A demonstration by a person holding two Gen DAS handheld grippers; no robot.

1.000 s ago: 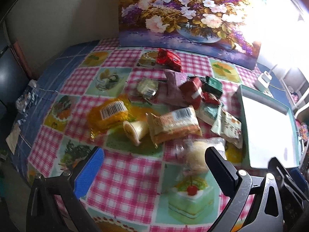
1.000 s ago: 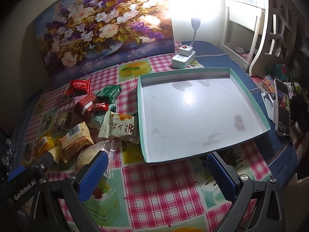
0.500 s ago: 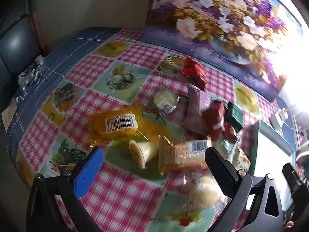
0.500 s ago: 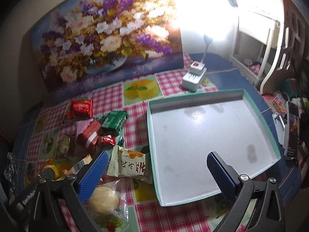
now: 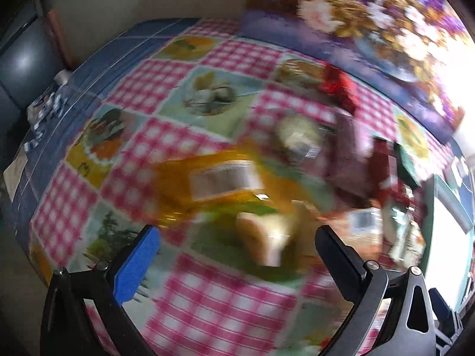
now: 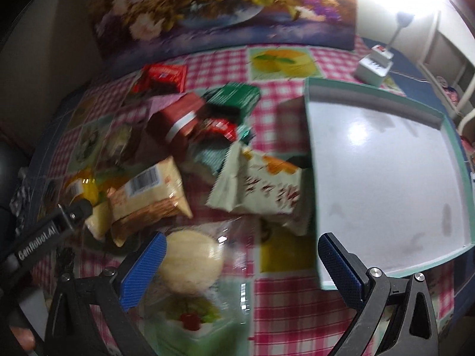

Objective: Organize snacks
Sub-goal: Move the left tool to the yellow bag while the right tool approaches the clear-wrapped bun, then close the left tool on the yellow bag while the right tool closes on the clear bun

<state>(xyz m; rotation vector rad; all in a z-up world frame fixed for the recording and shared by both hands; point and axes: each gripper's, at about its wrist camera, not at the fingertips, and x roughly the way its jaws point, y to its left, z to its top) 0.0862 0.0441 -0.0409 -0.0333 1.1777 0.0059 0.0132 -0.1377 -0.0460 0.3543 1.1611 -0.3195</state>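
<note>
A pile of snacks lies on the checked tablecloth. In the blurred left wrist view my left gripper (image 5: pixel 237 255) is open, above a small cream cup (image 5: pixel 264 237) and an orange packet (image 5: pixel 219 181). In the right wrist view my right gripper (image 6: pixel 240 264) is open over a round bun in clear wrap (image 6: pixel 193 264). Beyond it lie a beige barcode packet (image 6: pixel 151 190), a pale green packet (image 6: pixel 261 190), a red box (image 6: pixel 178 121) and a green packet (image 6: pixel 234 96). The left gripper shows at the left edge (image 6: pixel 44 234). An empty teal-rimmed tray (image 6: pixel 383 160) lies right.
A flower painting (image 6: pixel 225 9) stands against the wall behind the snacks. A white power strip (image 6: pixel 374 65) and a lamp sit at the back right. The table edge drops off on the left (image 5: pixel 44 136), with a small wrapper there.
Both grippers have moved lower and closer to the snack pile. The left view has swung left toward the orange packet and cup. The right gripper now hangs over the wrapped bun.
</note>
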